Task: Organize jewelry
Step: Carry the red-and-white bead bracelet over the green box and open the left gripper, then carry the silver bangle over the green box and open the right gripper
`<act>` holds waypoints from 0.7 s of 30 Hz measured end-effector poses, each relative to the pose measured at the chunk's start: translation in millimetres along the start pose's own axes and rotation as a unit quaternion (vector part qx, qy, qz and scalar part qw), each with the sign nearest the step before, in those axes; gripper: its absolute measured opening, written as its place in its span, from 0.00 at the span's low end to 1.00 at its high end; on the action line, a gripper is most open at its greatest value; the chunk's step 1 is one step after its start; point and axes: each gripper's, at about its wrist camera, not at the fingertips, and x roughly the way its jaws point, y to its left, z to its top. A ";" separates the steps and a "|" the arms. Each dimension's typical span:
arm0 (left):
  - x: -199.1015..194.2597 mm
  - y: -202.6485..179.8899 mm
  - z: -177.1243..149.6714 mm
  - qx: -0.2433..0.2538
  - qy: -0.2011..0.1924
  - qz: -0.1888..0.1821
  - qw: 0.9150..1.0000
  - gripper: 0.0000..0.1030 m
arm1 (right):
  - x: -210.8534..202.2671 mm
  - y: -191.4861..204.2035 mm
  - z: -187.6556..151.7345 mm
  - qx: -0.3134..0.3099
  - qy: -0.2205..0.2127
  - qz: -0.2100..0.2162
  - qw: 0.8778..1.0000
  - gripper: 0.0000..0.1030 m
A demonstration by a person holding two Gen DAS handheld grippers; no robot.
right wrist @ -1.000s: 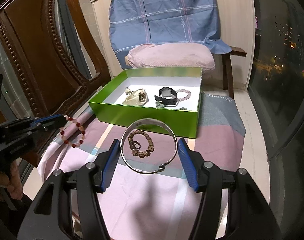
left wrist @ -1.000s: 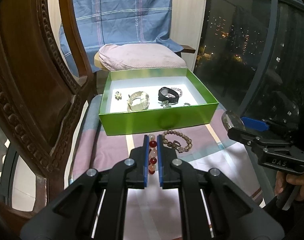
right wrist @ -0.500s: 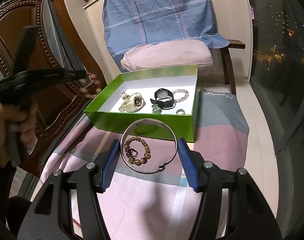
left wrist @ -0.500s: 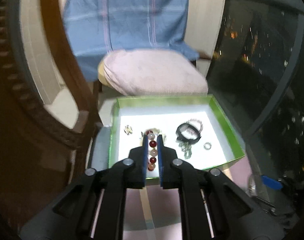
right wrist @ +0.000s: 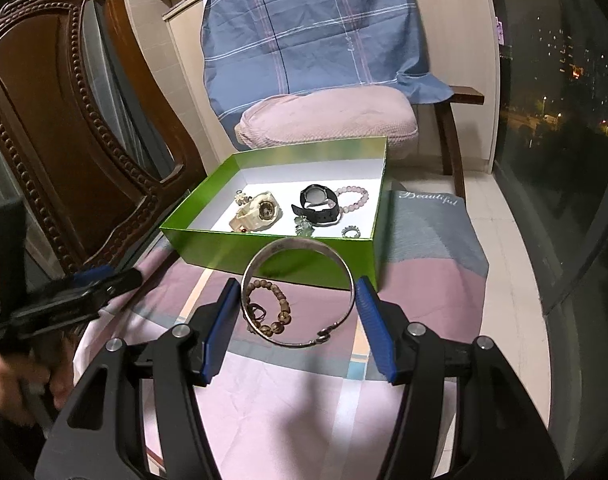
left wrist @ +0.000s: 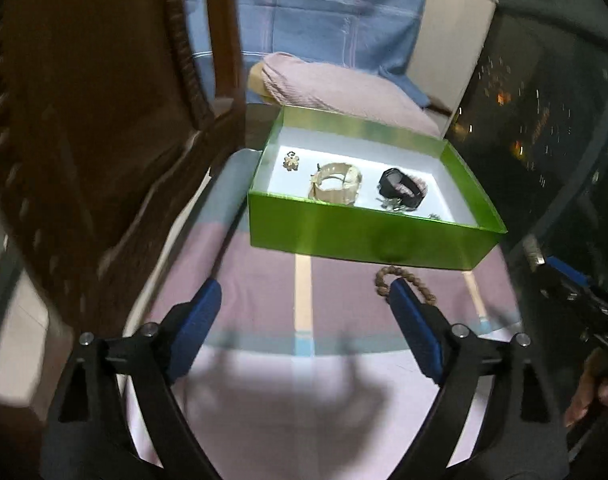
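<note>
Box top open; carved chair crowds left (close).

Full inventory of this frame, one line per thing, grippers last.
Box: 1, green with white inside, open, on the cloth.
Watches: 2, cream and black, inside the box.
Pink bead bracelet: 1, in the box, beside the black watch.
Ring: 1, silvery, box's near right corner.
Silver bangle: 1, between the right fingers.
Brown bead bracelet: 1, on the cloth in front of the box.
Cloth: 1, pink and grey.
Wooden chair: 1, brown, left.
Cushion: 1, pink, behind the box.
Left gripper: open, empty.
Right gripper: shut on the bangle.
</note>
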 end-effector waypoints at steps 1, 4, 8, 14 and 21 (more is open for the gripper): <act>-2.1 -2.6 -2.1 0.003 -0.005 -0.004 1.000 0.83 | 0.1 1.3 0.0 -0.002 -0.002 -0.002 1.000 0.56; -7.4 -14.3 -2.4 0.051 -0.036 0.024 0.998 0.85 | 1.7 9.3 -0.8 -0.011 -0.007 -0.006 1.000 0.56; -10.4 -13.2 5.7 0.045 -0.037 0.008 0.998 0.85 | 7.2 22.5 1.3 -0.019 -0.009 -0.011 1.000 0.56; -16.1 -6.3 15.5 0.031 -0.048 0.004 0.998 0.86 | 34.6 52.0 47.9 -0.031 -0.014 -0.013 0.999 0.57; -17.1 7.2 20.9 0.017 -0.042 0.005 0.999 0.86 | 99.3 66.3 146.0 -0.038 -0.025 -0.041 0.998 0.74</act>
